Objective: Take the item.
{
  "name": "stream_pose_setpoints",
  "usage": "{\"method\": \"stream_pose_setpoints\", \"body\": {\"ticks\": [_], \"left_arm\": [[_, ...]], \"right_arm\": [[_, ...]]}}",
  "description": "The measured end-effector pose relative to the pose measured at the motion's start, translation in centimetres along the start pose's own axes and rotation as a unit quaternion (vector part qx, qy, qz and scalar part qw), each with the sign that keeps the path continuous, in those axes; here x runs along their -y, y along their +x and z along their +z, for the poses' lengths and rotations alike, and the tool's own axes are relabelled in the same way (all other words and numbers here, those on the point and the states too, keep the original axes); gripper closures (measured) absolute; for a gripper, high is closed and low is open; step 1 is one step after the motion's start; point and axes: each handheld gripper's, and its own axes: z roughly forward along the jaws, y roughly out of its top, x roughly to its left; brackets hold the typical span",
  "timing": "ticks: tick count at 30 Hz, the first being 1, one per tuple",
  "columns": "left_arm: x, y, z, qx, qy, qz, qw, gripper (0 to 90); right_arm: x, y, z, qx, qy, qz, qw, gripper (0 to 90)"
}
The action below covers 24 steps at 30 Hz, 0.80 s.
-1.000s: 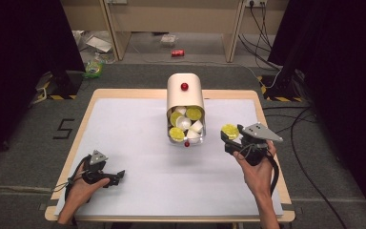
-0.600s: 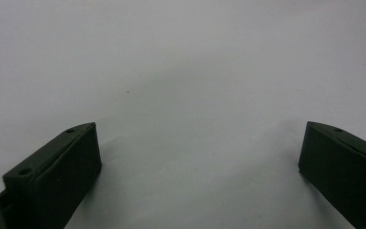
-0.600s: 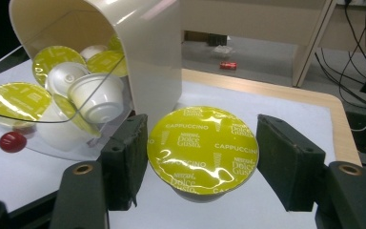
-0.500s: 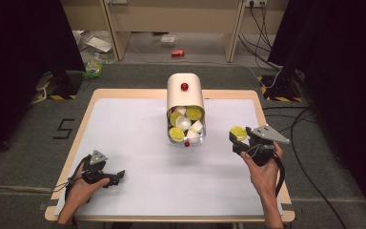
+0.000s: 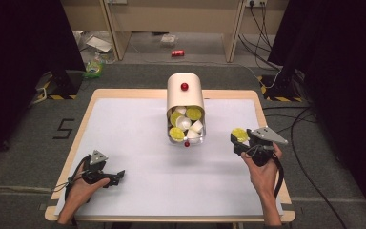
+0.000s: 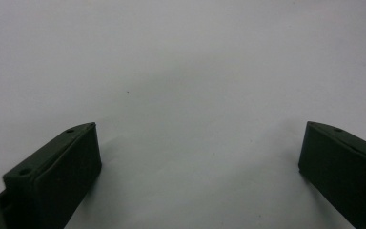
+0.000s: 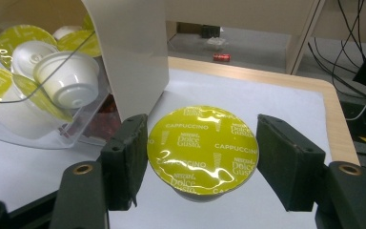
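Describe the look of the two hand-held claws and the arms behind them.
Both the left claw and the right claw have black bodies topped with a grey three-cornered plate, and a black cable trails from each. Their jaws are flat, blocky, dark slabs; the right gripper view shows round brass-coloured rivets at their bases. The forearms are bare, with no sleeves visible.

A pale surface (image 5: pixel 138 143) with a light wooden rim stands on grey carpeted floor (image 5: pixel 24 157). A dark numeral marking (image 5: pixel 63 129) lies on the floor at the left. Black curtains (image 5: pixel 24 52) close off both sides. Beyond the surface stand light wooden furniture legs (image 5: pixel 232 28), with a red can (image 5: pixel 177 53) and scattered packaging, possibly plastic bags (image 5: pixel 95 45), on the floor between them. Black cables (image 5: pixel 305 119) run across the floor at the right, near yellow-and-black hazard tape (image 5: pixel 276 89). Lighting is even, from above.
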Motion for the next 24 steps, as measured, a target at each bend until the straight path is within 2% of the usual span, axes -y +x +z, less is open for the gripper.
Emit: {"method": "stream_pose_setpoints", "body": {"ticks": [24], "left_arm": [[0.0, 0.0, 0.0, 0.0, 0.0, 0.0, 1.0, 0.0]], "right_arm": [[2.1, -1.3, 1.8, 0.016, 0.026, 0.004, 0.9995, 37.4]]}}
